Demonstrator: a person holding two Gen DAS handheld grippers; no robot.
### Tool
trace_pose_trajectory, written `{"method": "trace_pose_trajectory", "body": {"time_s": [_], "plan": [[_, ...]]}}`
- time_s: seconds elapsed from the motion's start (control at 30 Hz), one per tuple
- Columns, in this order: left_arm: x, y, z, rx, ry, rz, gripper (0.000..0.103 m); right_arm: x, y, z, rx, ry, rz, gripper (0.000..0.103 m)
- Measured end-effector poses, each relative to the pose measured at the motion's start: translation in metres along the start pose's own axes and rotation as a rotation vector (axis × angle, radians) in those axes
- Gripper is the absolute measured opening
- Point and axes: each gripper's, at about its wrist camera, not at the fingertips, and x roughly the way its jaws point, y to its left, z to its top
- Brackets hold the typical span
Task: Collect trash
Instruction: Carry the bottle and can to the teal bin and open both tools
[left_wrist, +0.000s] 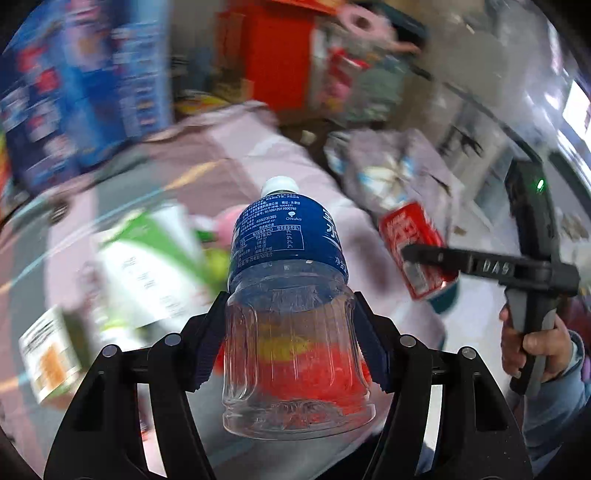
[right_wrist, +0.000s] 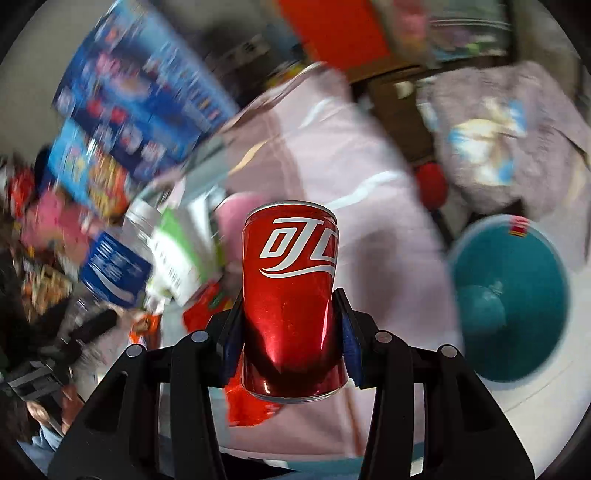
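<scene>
Left wrist view: the left hand-held gripper (left_wrist: 291, 332) is clenched on an empty clear plastic bottle (left_wrist: 291, 314), its pads pressing the ribbed lower body from both sides. The bottle carries a blue label and a white cap (left_wrist: 280, 185) and points away from the camera, raised above a pink cloth (left_wrist: 229, 155). To its left lies a green-and-white carton (left_wrist: 155, 266), blurred. At the right edge this view alone shows the right hand-held gripper (left_wrist: 424, 266) from the side, a hand (left_wrist: 532, 347) on its grip, with a red can (left_wrist: 415, 247) between the fingers.

Right wrist view: the blue-labelled bottle appears again at far left, blurred. In the centre the right hand-held gripper (right_wrist: 291, 325) grasps the red can (right_wrist: 291, 295) across its lower body; the can wall is dented between the pads. A red wrapper (right_wrist: 251, 406) lies on the cloth beneath. Only this view shows, at right, a teal bin (right_wrist: 517, 350), open-topped, standing just beside the cloth's edge and apart from the can.
</scene>
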Motion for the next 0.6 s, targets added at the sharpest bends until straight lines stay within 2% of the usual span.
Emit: {"method": "trace_pose_trajectory", "body": {"time_s": [0.03,0.13,0.27,0.47,0.6], "plan": [[0.015,-0.017,0.007,0.030,0.025,-0.034,0.066,-0.010,-0.014,0.001,0.028,-0.024,-0.012,0.043],[0.046,-0.056,0.018,0.107,0.073,-0.074,0.066,-0.042,-0.065,-0.001,0.133,-0.100,-0.076,0.043],[0.089,-0.114,0.029,0.209,0.133,-0.138,0.066,-0.060,-0.118,-0.011,0.233,-0.124,-0.145,0.043],[0.154,-0.183,0.036,0.325,0.229,-0.193,0.066,-0.054,-0.180,-0.029,0.360,-0.118,-0.198,0.043],[0.196,-0.208,0.032,0.361,0.316,-0.210,0.066,-0.040,-0.213,-0.038,0.431,-0.102,-0.201,0.043]]}}
